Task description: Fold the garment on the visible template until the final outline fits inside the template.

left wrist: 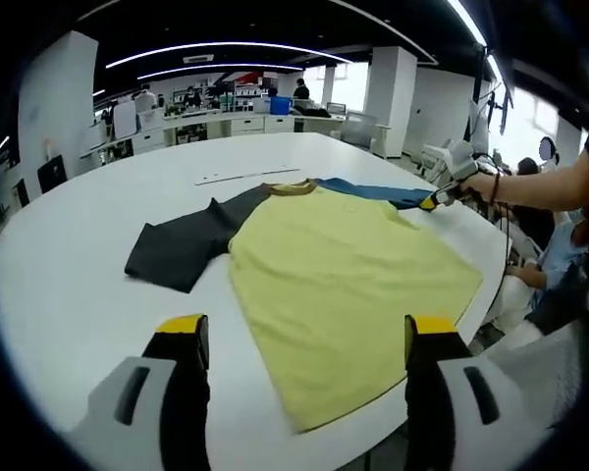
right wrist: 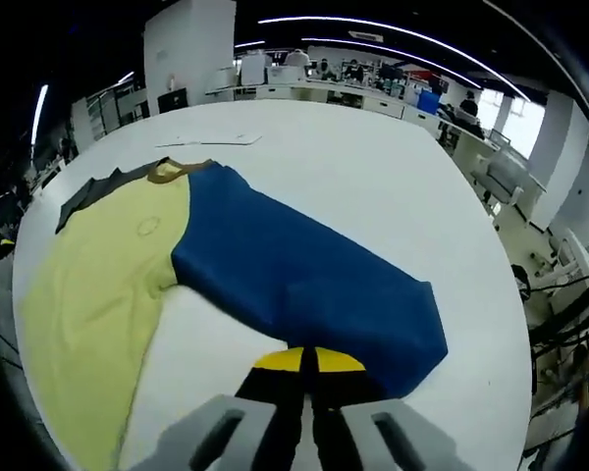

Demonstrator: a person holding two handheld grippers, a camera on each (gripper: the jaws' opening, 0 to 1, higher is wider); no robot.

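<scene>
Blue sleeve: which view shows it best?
The right gripper view: the blue sleeve spreads wide across the table, its cuff at the shut right gripper. The left gripper view shows it as a thin far strip.

Open-plan office: rows of desks (left wrist: 226, 123)

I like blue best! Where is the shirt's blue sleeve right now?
The blue sleeve lies flat on the white table, just ahead of the shut right gripper. It joins the yellow body on the right gripper view's left.
</scene>
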